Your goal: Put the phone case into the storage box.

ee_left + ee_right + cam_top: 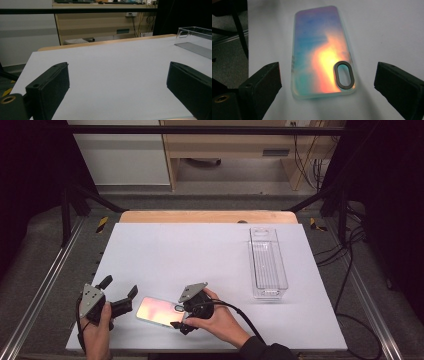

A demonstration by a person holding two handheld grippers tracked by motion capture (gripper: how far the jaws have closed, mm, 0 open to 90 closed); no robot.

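An iridescent phone case (156,311) lies flat near the front edge of the white table sheet (200,250), its oval camera cutout toward my right hand. In the right gripper view the case (319,50) shines blue, pink and orange, and its cutout end sits between the jaws. My right gripper (177,317) (328,68) is open, with one jaw on each side of that end and a gap on both sides. Just left of the case, my left gripper (120,286) (117,66) rests low over the bare sheet, open, nothing between its jaws.
A clear plastic bin (268,265) (195,37) stands lengthwise at the right of the sheet. Black frame rails and cables run along both sides of the table. A wooden edge and shelving lie beyond the far side.
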